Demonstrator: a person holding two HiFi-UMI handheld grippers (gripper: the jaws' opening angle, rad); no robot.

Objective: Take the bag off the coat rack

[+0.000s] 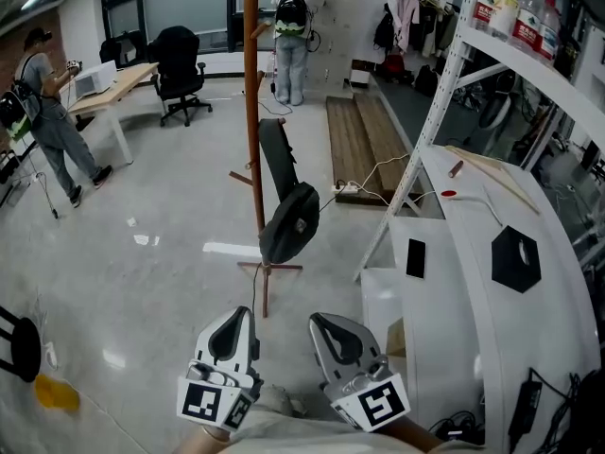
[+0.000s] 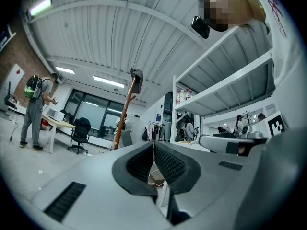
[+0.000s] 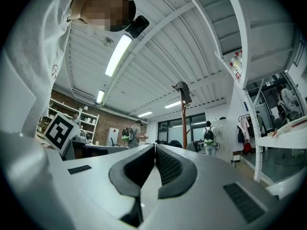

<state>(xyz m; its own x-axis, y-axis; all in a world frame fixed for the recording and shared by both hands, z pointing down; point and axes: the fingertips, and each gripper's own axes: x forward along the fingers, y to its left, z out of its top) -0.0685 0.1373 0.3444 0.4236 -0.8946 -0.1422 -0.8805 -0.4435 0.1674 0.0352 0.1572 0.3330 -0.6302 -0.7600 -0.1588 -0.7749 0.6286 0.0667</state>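
1. Bag point(image 1: 289, 223), black and round-bodied, hangs on the coat rack point(image 1: 252, 112). Its strap point(image 1: 274, 159) runs up along the brown pole, and we cannot make out which peg carries it. The body dangles just beside the pole, above the rack's crossed feet on the floor point(image 1: 170, 216).
2. We judge the step in hand to be the approach. Both tools are well apart from the rack, and nothing is grasped.
3. To do it well, we should step closer and spread one tool ahead of the strap. We then close on the strap just under its peg and lift it up and off. A sideways tug looks risky, since it could tip so slender a rack.
4. The left tool point(image 1: 236, 324) has its jaws pressed together with nothing between them, as its own view point(image 2: 154, 150) shows. The right tool point(image 1: 326, 327) is likewise pressed together and empty point(image 3: 154, 152).
5. Both tools sit low and close to our body, side by side. They point forward toward the rack and tilt slightly upward, with their marker cubes facing the head camera.
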